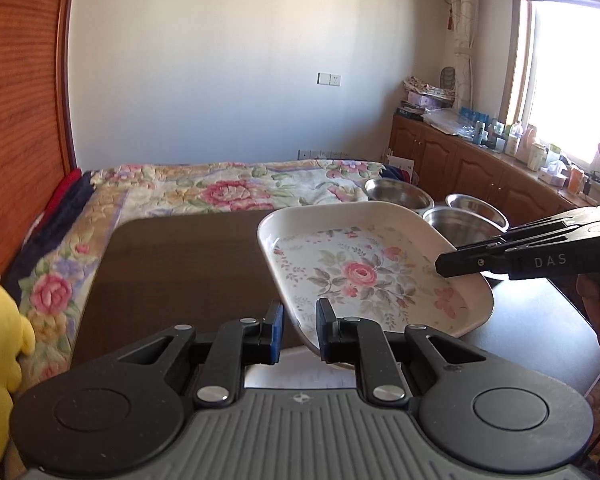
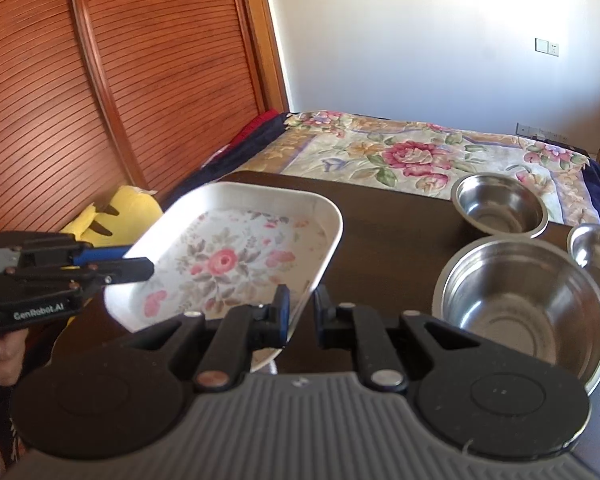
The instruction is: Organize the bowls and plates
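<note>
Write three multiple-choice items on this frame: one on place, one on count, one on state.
1. Where do the steel bowls stand?
A. on the dark table
B. on the bed
C. in the tray

2. How many steel bowls show?
A. one
B. three
C. five

3. How is the floral tray held?
A. flat on the table, untouched
B. by one pair of tongs
C. lifted, gripped at two rims by both tongs, left tongs and right tongs

Key: 1 A, they rest on dark wood; 2 B, three rims visible; 3 C, each pair of tongs pinches a rim.
</note>
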Motion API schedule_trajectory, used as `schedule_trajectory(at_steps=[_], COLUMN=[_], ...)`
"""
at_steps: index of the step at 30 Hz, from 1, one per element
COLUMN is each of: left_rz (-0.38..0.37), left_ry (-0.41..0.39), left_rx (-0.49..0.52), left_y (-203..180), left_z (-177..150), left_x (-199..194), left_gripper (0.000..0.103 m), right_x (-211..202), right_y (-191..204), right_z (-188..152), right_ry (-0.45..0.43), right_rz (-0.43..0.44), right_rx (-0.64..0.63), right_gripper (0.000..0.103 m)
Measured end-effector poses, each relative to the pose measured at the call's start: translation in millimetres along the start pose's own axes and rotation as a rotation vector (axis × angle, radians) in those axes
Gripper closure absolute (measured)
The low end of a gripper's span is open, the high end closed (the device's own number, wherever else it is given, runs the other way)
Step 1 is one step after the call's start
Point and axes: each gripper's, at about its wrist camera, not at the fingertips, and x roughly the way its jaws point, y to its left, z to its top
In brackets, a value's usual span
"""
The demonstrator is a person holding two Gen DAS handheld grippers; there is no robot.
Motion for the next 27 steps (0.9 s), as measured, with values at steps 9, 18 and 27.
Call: schedule_trajectory(at_steps=[9, 18, 27], left_rz=[-0.006, -0.003, 0.033], left_ry=[0.043, 0.06, 0.079], left_rx=[-0.038, -0.048, -0.004], left_y=[2.5, 3.3, -2.2], left_z=[-35.4, -53.8, -67.7], left_x=[-14.9, -24.2, -21.4], left_gripper=[0.084, 0.084, 0.084], right_x=[-3.6, -4.7, -2.2], right_y=[12.2, 20.2, 23.4], right_z=[-26.8, -41.5, -57.6], right_ry=[0.007, 0.021, 0.037], right_rz=[0.042, 0.07, 0.076], right_rx=[0.0, -0.006, -0.001], right_gripper=[0.089, 0.089, 0.088])
